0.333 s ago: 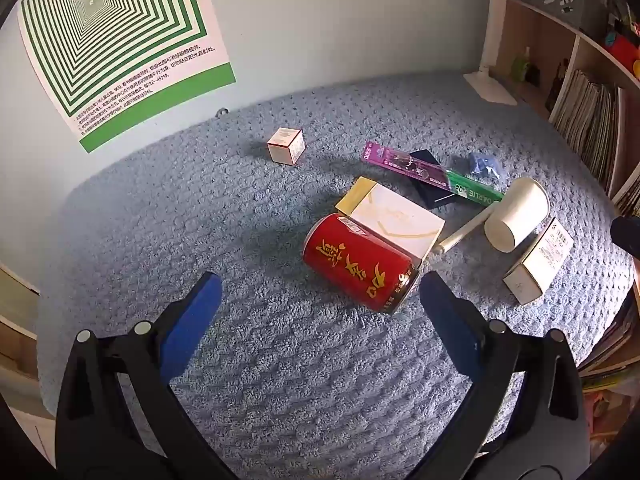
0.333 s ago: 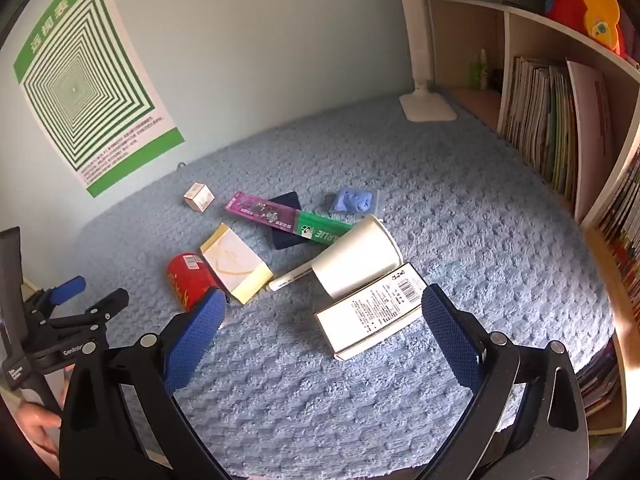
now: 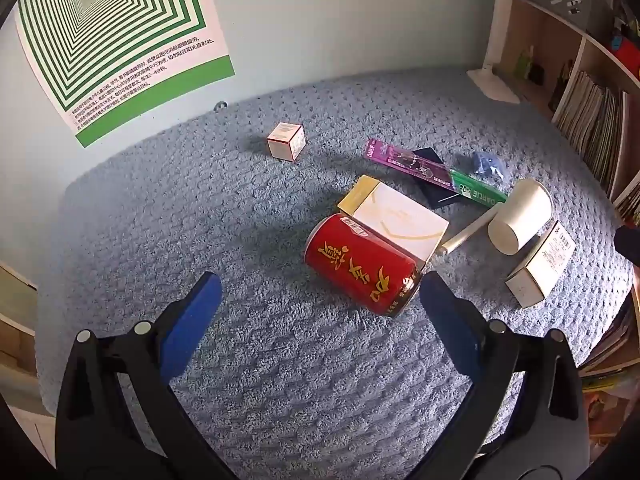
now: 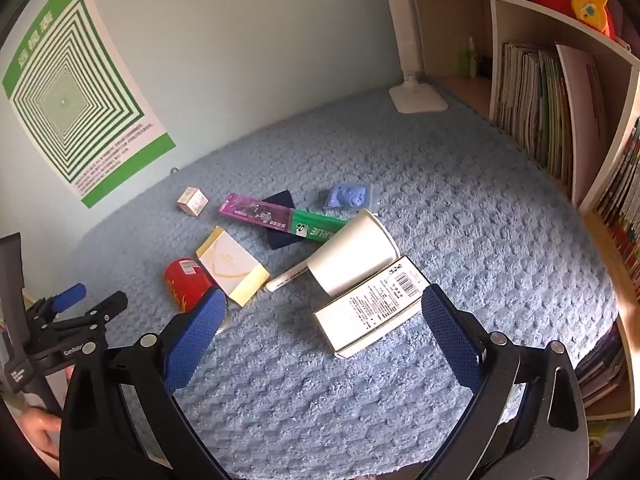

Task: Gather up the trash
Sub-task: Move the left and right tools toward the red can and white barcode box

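Trash lies scattered on a blue-grey fleece cover (image 3: 280, 360). A red can (image 3: 360, 270) lies on its side just ahead of my left gripper (image 3: 318, 292), which stands open with nothing between its pads. Against the can leans a white and yellow box (image 3: 394, 216). Beyond it lie a paper cup (image 3: 520, 216), a long white box (image 3: 542, 264), a purple and green toothpaste carton (image 3: 436, 174) and a small cube box (image 3: 286, 141). My right gripper (image 4: 322, 312) is open too, hovering over the long white box (image 4: 370, 306) and the paper cup (image 4: 354, 256).
A white lamp base (image 4: 418, 98) stands at the back right. Shelves of books (image 4: 540, 104) run along the right side. A green striped poster (image 3: 116, 36) hangs on the wall. A blue crumpled wrapper (image 4: 350, 196) and a white pen (image 4: 286, 278) lie among the trash.
Both grippers have held almost still; the views are nearly the same as before.
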Available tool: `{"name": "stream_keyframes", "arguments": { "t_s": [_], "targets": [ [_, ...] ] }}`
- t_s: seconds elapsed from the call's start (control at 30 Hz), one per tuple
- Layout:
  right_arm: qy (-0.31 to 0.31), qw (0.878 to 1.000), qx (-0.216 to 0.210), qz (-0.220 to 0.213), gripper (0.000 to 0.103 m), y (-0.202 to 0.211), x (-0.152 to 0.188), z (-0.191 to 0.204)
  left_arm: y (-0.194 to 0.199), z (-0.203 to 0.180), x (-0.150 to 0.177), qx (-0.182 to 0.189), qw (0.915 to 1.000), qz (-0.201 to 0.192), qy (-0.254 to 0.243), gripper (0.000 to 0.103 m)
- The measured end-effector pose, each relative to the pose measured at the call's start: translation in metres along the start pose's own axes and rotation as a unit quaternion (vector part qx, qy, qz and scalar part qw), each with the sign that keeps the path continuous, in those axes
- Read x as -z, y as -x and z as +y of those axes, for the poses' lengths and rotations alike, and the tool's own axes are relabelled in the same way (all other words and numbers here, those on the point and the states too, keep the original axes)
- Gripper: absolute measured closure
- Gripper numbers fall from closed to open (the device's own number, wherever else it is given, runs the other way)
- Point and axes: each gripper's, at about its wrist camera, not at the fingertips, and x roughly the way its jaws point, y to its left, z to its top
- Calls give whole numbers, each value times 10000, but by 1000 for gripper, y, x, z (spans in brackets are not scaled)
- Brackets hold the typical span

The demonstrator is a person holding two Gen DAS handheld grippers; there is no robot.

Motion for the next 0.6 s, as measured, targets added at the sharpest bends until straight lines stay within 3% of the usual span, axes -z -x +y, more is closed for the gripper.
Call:
{"name": "stream_keyframes", "arguments": {
  "t_s": [0.6],
  "targets": [
    [-357,9991,-125,186,6,-20,0,-24,-27,2,-11,128,9994,298,96,6]
  ]
}}
